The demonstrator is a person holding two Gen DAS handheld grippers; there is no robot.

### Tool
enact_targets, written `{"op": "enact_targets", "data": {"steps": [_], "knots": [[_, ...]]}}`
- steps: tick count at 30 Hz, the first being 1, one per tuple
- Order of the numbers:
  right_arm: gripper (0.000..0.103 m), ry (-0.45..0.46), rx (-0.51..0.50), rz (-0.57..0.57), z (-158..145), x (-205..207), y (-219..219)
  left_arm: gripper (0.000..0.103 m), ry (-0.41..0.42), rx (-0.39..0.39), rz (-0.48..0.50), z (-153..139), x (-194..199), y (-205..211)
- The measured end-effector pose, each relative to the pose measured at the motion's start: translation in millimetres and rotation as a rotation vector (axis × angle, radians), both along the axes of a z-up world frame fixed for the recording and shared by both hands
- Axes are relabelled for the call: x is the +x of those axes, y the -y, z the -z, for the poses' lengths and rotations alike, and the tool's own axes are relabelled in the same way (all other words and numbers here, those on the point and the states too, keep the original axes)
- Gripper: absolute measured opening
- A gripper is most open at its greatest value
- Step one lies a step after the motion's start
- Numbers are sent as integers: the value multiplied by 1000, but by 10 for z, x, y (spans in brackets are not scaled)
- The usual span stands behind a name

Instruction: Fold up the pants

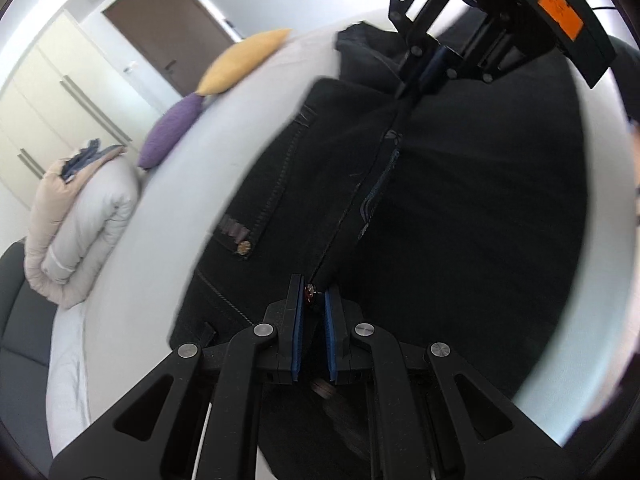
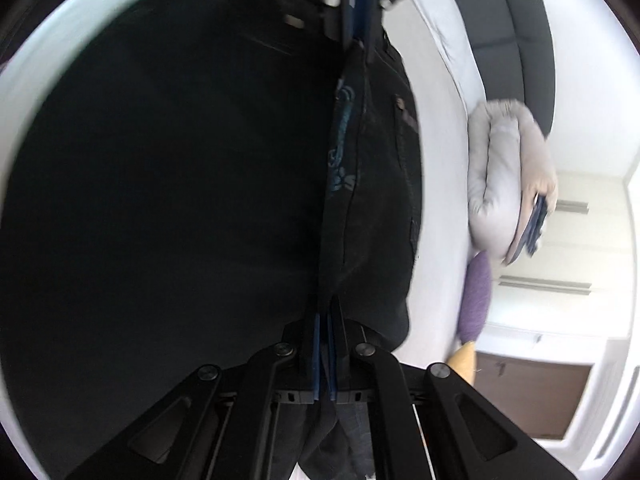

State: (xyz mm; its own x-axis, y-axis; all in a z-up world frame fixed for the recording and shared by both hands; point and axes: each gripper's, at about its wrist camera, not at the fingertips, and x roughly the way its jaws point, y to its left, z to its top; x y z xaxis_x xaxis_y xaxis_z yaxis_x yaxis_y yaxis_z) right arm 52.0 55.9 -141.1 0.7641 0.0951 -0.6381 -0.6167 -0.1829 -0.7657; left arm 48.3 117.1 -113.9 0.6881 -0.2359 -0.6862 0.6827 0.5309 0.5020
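Black jeans (image 1: 460, 200) hang stretched between both grippers above a white bed (image 1: 160, 220). In the left wrist view my left gripper (image 1: 314, 285) is shut on the waistband edge, with a reddish rivet between its blue pads. At the top of that view my right gripper (image 1: 405, 92) pinches the far end of the same edge. From the right wrist, the right gripper (image 2: 325, 305) is shut on the jeans (image 2: 160, 200), and the left gripper (image 2: 360, 38) grips them at the top. The taut edge with blue lettering runs between the two. Both views are blurred.
A yellow pillow (image 1: 244, 62) and a purple pillow (image 1: 172, 136) lie along the bed's far side. A folded duvet (image 1: 80, 220) sits by the dark headboard (image 1: 24, 312). Behind them are a brown door (image 1: 168, 24) and white wardrobe doors (image 1: 52, 92).
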Motion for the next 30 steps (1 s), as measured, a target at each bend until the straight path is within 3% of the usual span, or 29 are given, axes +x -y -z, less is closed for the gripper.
{"op": "enact_targets", "data": {"steps": [5, 13, 17, 27, 30], "knots": [[4, 48, -84, -81, 186, -594, 20, 8, -52, 47, 55, 67, -478, 3], [4, 59, -144, -130, 377, -1077, 4, 8, -114, 96, 97, 143, -850, -32], [4, 55, -163, -136, 347, -1121, -36, 8, -127, 116, 119, 158, -996, -33], [4, 55, -151, -96, 290, -1021, -163, 8, -145, 110, 109, 140, -629, -88], [4, 50, -146, -87, 318, -1079, -210, 8, -148, 99, 100, 130, -678, -140]]}}
